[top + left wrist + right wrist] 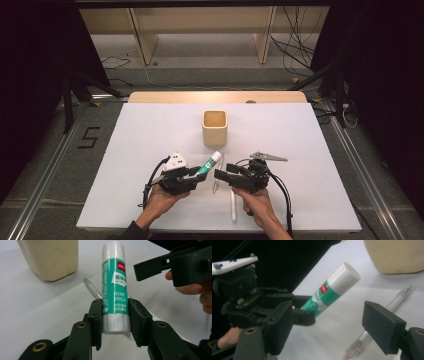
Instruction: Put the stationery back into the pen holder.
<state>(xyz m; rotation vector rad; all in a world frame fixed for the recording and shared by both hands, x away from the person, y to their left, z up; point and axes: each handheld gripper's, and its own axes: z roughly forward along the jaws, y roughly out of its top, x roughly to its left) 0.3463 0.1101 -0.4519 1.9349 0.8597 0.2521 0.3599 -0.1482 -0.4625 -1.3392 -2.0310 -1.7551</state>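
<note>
- Glue stick (115, 287) sits clamped near its base between the two jaws of the left gripper (197, 173), lifted clear of the white table (150, 135) and tilted up with its capped end pointing toward the beige cup (215, 128).
- Right gripper (220, 174) stands wide apart and empty, its jaws aimed at the glue stick from the other side, close to it but not touching.
- Likely step: either a handover or pulling the cap; which one cannot be told from this moment.
- To do it well, the right gripper should close squarely on the white cap end (344, 273), not on the slick green label, and stay in line with the stick's long axis so it does not lever out of the left grip.
- Left hold is low on the barrel, so a sideways push could pivot the stick; a steady left hand matters.
- Pens: a clear one (93, 288) lies on the table beneath the stick, and a white one (233, 205) lies near the right hand; both should be kept clear of the jaws.
- Pose: both forearms come in low, the hands (165, 196) cupping the grippers from beneath, jaws facing each other just in front of the cup.
</note>
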